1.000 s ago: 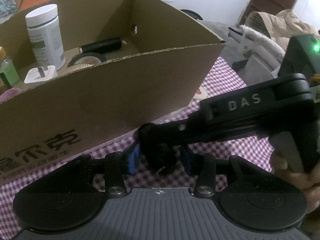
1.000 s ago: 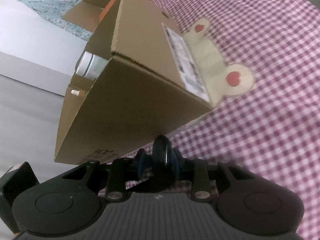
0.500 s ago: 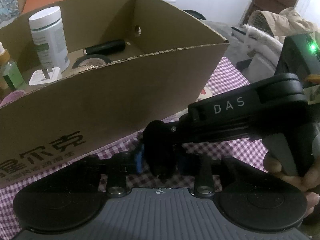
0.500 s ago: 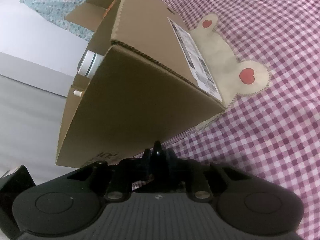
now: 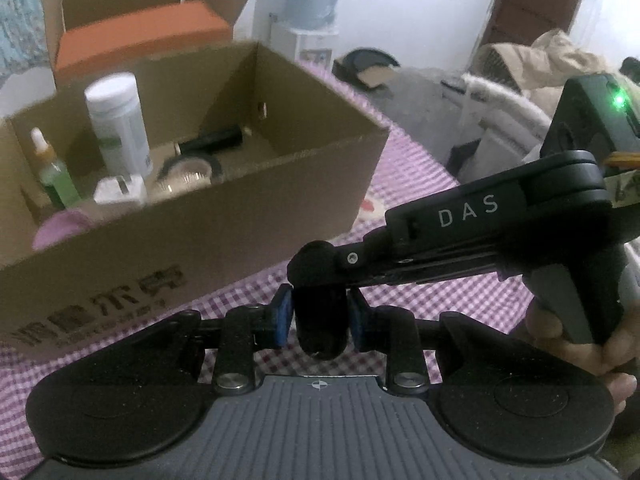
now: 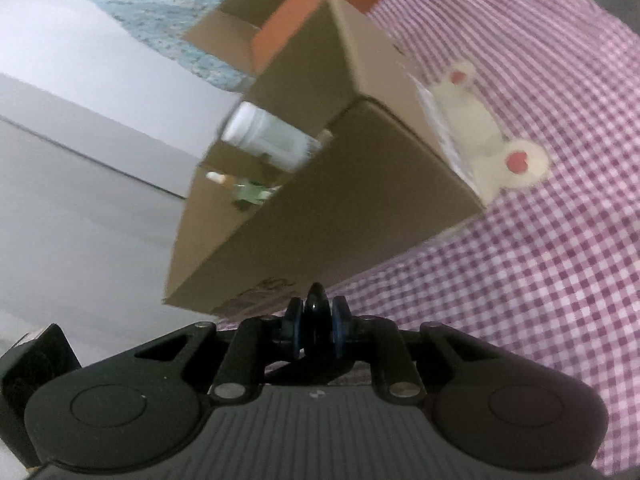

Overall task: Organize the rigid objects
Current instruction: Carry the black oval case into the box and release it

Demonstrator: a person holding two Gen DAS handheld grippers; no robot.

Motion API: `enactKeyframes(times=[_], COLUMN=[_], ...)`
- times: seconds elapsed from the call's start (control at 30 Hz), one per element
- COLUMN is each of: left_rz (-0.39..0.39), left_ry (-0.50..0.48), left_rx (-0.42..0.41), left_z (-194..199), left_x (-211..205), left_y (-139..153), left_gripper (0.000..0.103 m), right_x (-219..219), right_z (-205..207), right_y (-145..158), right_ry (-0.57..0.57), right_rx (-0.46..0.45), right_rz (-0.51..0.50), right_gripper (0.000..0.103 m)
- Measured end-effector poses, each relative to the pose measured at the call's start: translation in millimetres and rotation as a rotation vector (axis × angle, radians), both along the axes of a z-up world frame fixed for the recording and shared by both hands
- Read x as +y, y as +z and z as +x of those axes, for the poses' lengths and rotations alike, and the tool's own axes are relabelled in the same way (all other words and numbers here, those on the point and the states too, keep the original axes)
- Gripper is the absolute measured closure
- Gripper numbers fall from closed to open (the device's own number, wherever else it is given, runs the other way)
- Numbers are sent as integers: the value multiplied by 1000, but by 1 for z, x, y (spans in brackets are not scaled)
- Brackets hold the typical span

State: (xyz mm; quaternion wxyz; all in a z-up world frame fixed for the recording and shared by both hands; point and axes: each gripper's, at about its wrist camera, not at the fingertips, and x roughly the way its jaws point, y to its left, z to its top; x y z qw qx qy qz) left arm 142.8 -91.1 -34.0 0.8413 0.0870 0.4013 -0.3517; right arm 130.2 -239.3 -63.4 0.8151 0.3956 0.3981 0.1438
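Both grippers hold one small black object [image 5: 320,328] together, low in front of the cardboard box [image 5: 224,224]. My left gripper [image 5: 319,318] is shut on it. My right gripper [image 6: 316,330] is shut on it too [image 6: 316,312], and its black arm marked DAS [image 5: 472,216] reaches in from the right in the left wrist view. The box holds a white bottle [image 5: 118,124], a green dropper bottle [image 5: 52,172], a white plug [image 5: 120,192], a black cylinder [image 5: 216,140] and a tape roll [image 5: 188,168].
The box stands on a pink checked cloth [image 6: 540,260] with a bear patch [image 6: 492,148]. A second open carton with an orange box [image 5: 140,36] stands behind. A chair with clothes [image 5: 520,80] is at the right.
Both grippers have risen with the black object, so more of the box's inside shows. Both stay shut on it.
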Motion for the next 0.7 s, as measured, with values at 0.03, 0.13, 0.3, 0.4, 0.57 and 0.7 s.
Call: enactKeyframes(times=[0.03,0.13,0.3,0.4,0.57,0.7], left_rz=[-9,-30,-54,-67,-88,-71], left_ry=[1,8,15,17,19,27], left_rx=[-13,-57,-133,-152,-93,-43], left_z=[-3,-7,-1,14,57,88], left_x=[2,7,7,1,-12,-28], left_y=[6,25,54,66,67,54], left_gripper=[75,75,75,75,75,75], right_x=[1,4,5,3,-10,-24], right_z=[-3,-7,0,11,48,86], right_y=[7,30,71,89,103,96], right_ry=[5,20,46,56,60,70], right_rx=[-16,-64,-145,-175,-157,-98], right_rz=[-5,-20,-56,-77,-95,-101], right_gripper=[86,86,86,86,86,86])
